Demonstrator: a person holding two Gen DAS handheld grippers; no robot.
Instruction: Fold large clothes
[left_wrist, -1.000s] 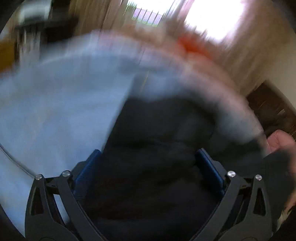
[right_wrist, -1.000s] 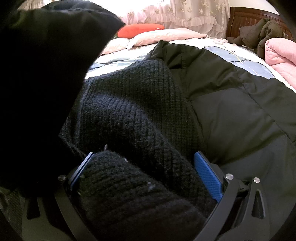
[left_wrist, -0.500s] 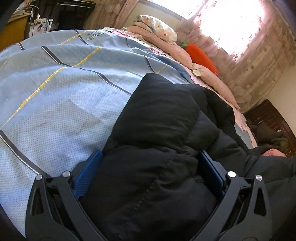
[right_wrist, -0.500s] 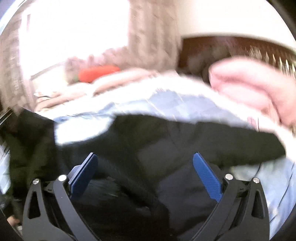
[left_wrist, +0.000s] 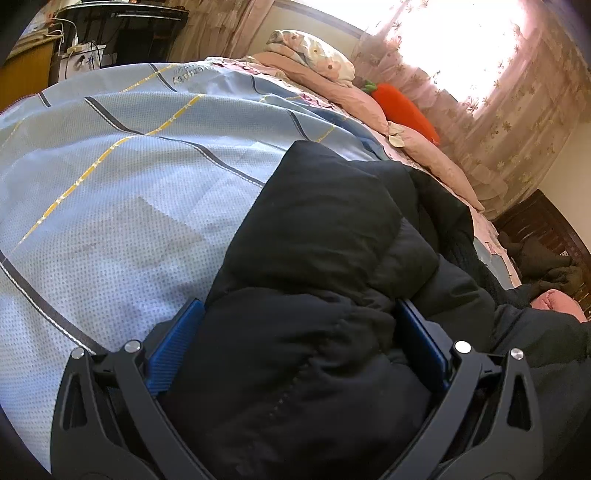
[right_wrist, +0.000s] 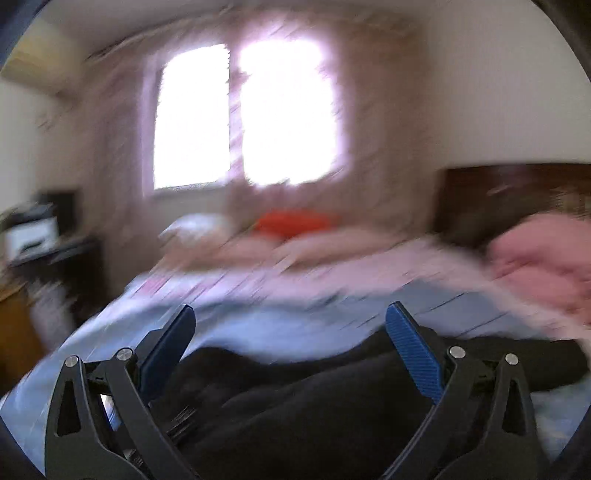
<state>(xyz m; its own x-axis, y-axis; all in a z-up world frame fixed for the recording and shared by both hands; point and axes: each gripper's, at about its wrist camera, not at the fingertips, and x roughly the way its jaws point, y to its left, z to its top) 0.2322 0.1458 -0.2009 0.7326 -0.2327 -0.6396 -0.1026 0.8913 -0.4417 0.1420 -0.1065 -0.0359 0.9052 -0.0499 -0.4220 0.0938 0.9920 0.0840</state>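
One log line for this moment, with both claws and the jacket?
left claw: wide, jacket bunched between its fingers | right claw: open, empty, above jacket, view blurred | jacket: crumpled on bed
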